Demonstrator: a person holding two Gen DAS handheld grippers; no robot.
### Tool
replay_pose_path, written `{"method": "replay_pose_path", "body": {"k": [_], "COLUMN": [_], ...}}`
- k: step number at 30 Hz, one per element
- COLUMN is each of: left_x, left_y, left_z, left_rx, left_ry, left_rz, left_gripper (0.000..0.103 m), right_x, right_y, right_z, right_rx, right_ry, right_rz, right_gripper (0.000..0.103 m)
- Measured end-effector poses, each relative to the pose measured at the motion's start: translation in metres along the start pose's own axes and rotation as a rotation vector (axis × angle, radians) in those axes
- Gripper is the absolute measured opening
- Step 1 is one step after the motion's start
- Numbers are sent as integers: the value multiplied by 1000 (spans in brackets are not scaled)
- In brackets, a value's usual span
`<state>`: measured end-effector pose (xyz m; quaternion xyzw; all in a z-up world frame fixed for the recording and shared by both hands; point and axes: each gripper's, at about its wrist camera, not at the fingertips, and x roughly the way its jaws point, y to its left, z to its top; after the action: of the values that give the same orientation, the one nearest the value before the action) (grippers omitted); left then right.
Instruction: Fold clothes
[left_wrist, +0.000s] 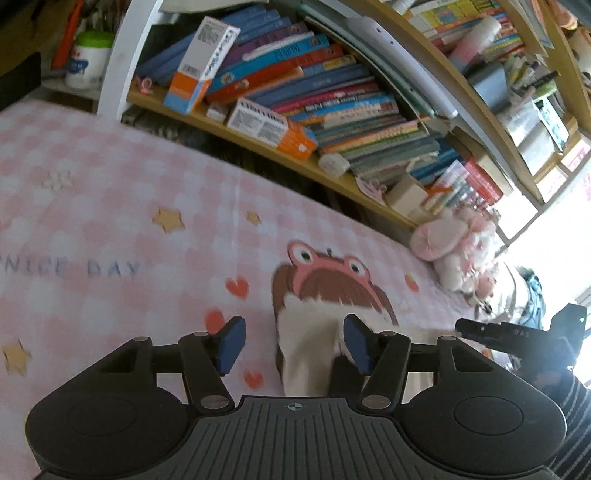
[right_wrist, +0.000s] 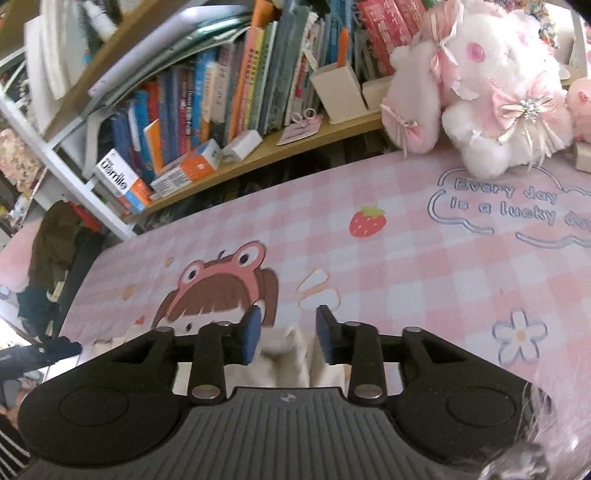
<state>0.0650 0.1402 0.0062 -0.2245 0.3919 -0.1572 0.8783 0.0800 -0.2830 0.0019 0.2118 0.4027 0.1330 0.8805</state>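
Clothes: we see one cream garment (right_wrist: 284, 354) on the pink tabletop (right_wrist: 424, 266), under both grippers. Left gripper (left_wrist: 293, 343) and right gripper (right_wrist: 286, 334) jaws open, pressing nothing (cloth between right's). Looks like between folds; next needs a fresh edge pinch.

Bright daylight, window glare at right edge, fisheye bending, motion blur

The cloth (right_wrist: 406, 258) covering the table was pink-and-white check, printed with a brown-haired figure in a pink frog hat (right_wrist: 218, 284), a red strawberry (right_wrist: 368, 221), tan stars (left_wrist: 168, 218), red hearts (left_wrist: 236, 286) and blue lettering (right_wrist: 506, 206). The garment (right_wrist: 284, 354) was cream. Both grippers were black with blue pads (left_wrist: 231, 345). The plush (right_wrist: 491, 85) at the far edge was white and pink.
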Motion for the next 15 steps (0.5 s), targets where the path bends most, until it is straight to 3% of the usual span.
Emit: {"method": "replay_pose_path", "body": {"k": [3, 9, 11, 15], "left_x": [-5, -3, 1, 13], "left_y": [-7, -25, -29, -34], "left_z": [-16, -33, -35, -34], "left_rx": [-1, 67, 83, 106], "left_ry": [-15, -20, -13, 2], "left_rz": [-5, 3, 5, 19], "left_gripper": [58, 58, 57, 57], "right_x": [-6, -12, -9, 0], "right_y": [6, 9, 9, 4], "right_z": [-18, -50, -54, -57], "right_rx": [0, 32, 58, 122], "right_ry": [4, 14, 8, 13], "right_rz": [-46, -101, -112, -118], "right_gripper": [45, 45, 42, 22]}}
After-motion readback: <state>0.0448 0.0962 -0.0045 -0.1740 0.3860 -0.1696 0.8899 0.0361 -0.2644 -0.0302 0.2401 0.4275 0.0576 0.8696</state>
